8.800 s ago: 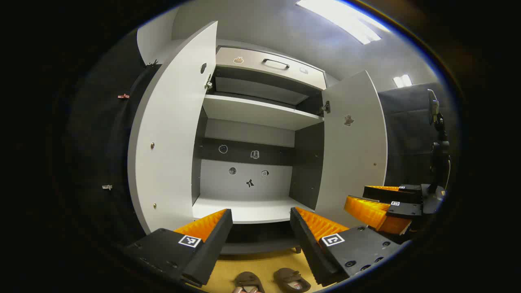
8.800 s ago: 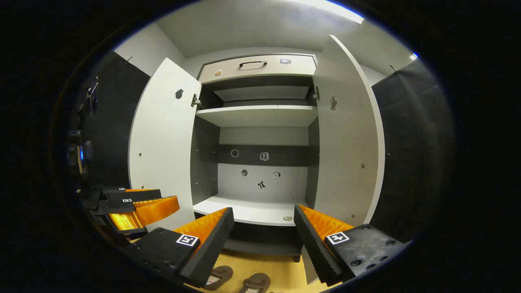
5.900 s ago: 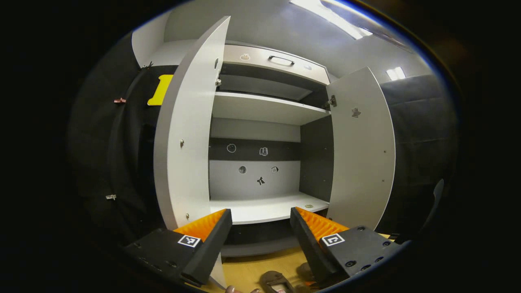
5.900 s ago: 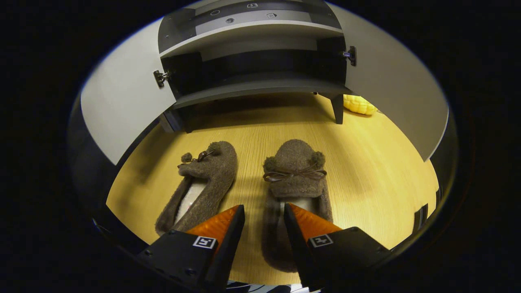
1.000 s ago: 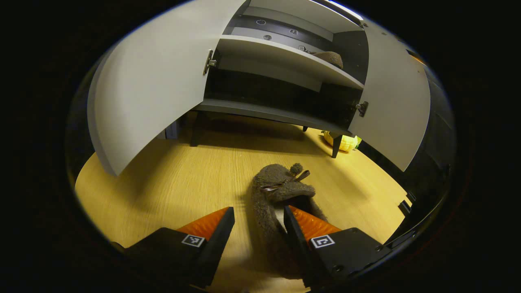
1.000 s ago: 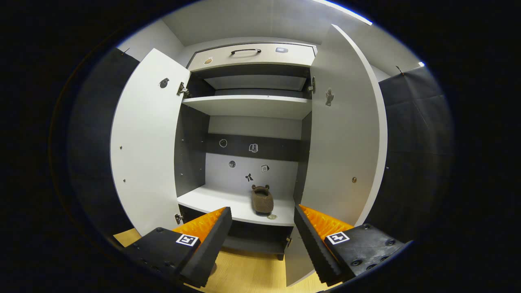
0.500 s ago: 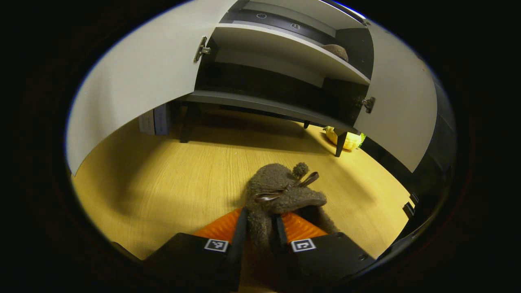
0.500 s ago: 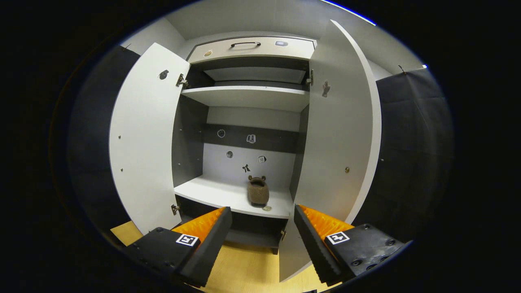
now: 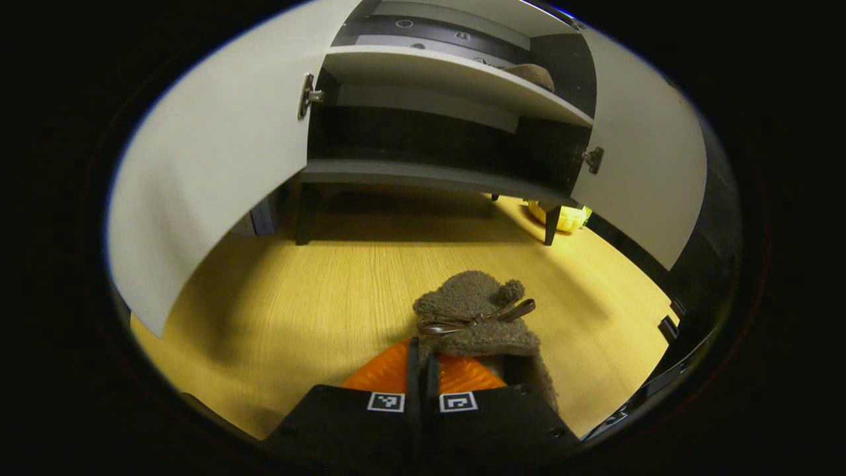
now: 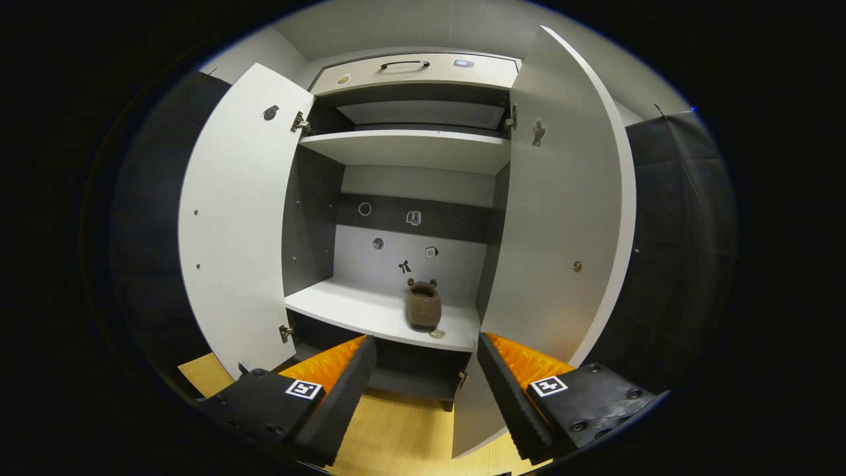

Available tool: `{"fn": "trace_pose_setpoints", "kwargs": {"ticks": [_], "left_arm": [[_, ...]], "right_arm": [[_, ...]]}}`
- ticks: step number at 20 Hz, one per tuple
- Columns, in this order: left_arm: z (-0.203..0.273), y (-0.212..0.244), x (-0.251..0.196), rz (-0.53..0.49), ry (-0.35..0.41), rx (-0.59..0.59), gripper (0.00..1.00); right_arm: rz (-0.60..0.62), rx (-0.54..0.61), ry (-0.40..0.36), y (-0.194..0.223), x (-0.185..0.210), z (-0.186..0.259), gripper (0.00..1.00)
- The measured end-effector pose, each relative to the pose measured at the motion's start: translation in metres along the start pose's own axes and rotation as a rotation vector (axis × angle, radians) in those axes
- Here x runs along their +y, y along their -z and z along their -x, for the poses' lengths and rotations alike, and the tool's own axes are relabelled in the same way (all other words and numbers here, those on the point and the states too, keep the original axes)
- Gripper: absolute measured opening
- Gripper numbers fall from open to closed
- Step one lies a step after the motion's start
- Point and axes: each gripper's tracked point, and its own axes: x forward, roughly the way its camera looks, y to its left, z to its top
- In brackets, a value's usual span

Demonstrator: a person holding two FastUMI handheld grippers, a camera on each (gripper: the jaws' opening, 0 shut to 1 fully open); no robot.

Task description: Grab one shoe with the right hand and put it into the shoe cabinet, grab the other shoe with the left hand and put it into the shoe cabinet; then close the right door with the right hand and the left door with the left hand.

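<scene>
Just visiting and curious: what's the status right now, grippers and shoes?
Left gripper shut on second shoe, on the floor. Right gripper open, holding nothing. First shoe on cabinet shelf. Both doors open, path clear.

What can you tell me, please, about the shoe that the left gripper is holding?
The shoe is a brown, fuzzy slipper with a dark ribbon bow and a small pompom on its toe. It sits upright on the wooden floor, toe toward the cabinet. The left gripper has its fingers shut on its side wall near the opening.
</scene>
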Motion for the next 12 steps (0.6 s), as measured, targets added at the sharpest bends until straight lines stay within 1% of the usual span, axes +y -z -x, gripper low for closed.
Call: {"fn": "trace_pose_setpoints", "kwargs": {"ticks": [3, 7, 9, 12], "left_arm": [[0.038, -0.054, -0.014, -0.012, 0.014, -0.089, 0.05], [0.094, -0.149, -0.03, 0.019, -0.011, -0.192, 0.05], [0.109, -0.2, -0.031, 0.012, -0.035, -0.245, 0.05], [0.113, -0.266, -0.033, -0.003, -0.058, -0.29, 0.05]], "right_arm": [[-0.01, -0.013, -0.026, -0.001, 0.004, -0.005, 0.98], [-0.048, -0.041, -0.093, -0.005, 0.014, -0.01, 0.98], [-0.078, -0.055, -0.126, -0.007, 0.018, -0.011, 0.98], [-0.12, -0.06, -0.142, -0.005, 0.016, -0.011, 0.98]]}}
